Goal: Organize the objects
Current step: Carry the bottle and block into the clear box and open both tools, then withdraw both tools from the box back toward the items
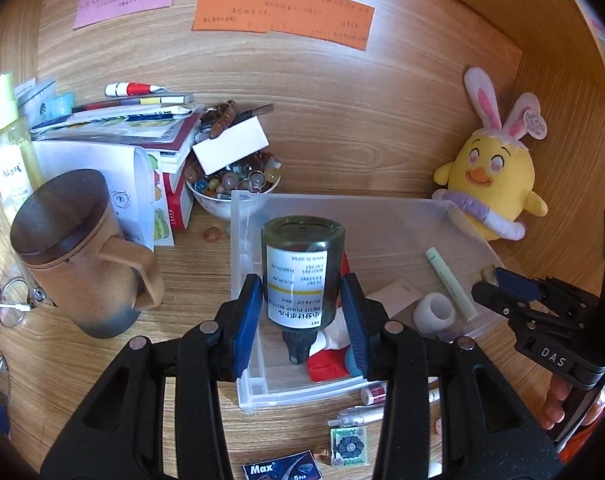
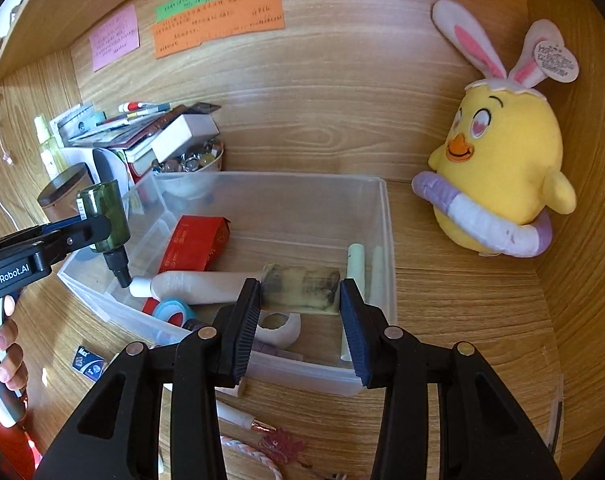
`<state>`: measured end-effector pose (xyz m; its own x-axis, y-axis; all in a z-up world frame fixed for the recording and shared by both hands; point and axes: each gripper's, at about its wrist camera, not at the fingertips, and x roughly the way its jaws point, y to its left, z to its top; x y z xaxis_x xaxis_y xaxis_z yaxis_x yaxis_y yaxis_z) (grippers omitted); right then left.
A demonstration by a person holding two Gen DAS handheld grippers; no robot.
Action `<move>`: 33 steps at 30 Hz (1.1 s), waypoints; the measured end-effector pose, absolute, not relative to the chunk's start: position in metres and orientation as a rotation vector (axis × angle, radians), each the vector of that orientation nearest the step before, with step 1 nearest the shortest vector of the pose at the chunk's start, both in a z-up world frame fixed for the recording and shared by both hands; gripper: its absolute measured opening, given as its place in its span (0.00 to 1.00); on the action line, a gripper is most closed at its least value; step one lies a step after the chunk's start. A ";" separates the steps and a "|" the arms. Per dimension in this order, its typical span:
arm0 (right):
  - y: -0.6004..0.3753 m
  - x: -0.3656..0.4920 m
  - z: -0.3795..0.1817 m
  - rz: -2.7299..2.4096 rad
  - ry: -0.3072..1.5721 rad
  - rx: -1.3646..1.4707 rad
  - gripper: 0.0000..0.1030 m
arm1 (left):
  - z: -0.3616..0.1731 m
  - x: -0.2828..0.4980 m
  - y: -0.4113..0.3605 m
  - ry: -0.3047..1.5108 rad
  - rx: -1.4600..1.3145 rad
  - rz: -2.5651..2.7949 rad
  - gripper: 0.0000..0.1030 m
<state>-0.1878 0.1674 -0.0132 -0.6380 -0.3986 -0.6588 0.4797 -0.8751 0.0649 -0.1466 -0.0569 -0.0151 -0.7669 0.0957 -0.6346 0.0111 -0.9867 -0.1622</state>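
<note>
My left gripper (image 1: 302,316) is shut on a dark green pump bottle (image 1: 302,272) with a white label, held nozzle-down over the left end of a clear plastic bin (image 1: 238,240). The bottle also shows in the right wrist view (image 2: 104,216). My right gripper (image 2: 300,312) is shut on a small yellowish translucent block (image 2: 302,288), held over the bin's (image 2: 382,200) near right part. In the bin lie a red packet (image 2: 194,244), a white tube (image 2: 206,286), a tape roll (image 2: 280,326) and a pale green stick (image 2: 356,264).
A brown lidded mug (image 1: 78,256), a book stack (image 1: 142,128) and a bowl of marbles (image 1: 230,184) stand left of the bin. A yellow chick plush (image 2: 506,160) sits at the right by the side wall. Small items, including a Max box (image 1: 282,470), lie in front of the bin.
</note>
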 end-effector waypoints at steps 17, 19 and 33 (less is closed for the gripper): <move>0.162 -0.195 -0.020 -2.448 0.177 0.997 0.36 | -0.019 -0.149 -0.046 -0.190 -1.082 2.848 0.39; 0.162 -0.195 -0.020 -2.442 0.179 1.000 0.37 | -0.017 -0.147 -0.045 -0.187 -1.076 2.842 0.41; 0.171 -0.164 0.010 -2.474 0.175 0.878 0.72 | 0.013 -0.107 -0.039 -0.130 -0.944 2.870 0.80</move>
<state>-0.1637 0.1711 0.0099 -0.6637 -0.4181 -0.6202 0.5014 -0.8640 0.0459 -0.1068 -0.0385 0.0127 -0.7987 0.1384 -0.5857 -0.0849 -0.9894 -0.1180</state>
